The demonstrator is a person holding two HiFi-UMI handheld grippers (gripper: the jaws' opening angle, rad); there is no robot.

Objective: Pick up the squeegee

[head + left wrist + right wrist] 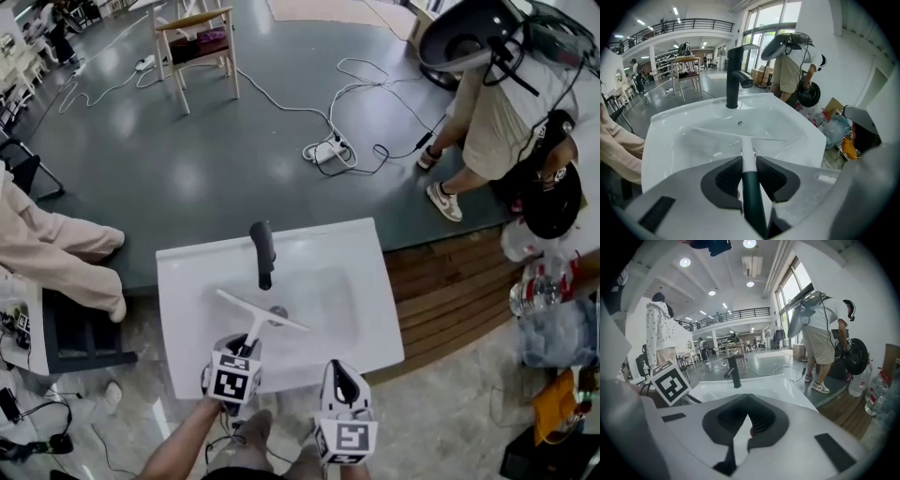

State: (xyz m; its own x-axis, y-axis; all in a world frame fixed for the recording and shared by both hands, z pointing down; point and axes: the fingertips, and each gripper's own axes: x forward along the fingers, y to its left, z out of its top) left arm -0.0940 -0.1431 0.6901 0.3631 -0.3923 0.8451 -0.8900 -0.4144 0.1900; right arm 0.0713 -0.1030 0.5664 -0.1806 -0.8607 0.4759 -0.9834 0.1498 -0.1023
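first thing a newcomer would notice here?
The white squeegee, its dark green handle clamped in the left gripper's jaws, its blade over the basin of the white sink. Behind it the black faucet stands out against the white. The right gripper is beside the left one at the sink's near edge, jaws together and empty.

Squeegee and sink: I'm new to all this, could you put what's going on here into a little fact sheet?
Setting: white sink with a black faucet
Squeegee: white blade, dark green handle, blade over the basin
Left gripper: closed on the handle, pads pressing both sides
Right gripper: jaws together, nothing in them, beside the left one
Bystander: person in shorts, bent over beyond the sink
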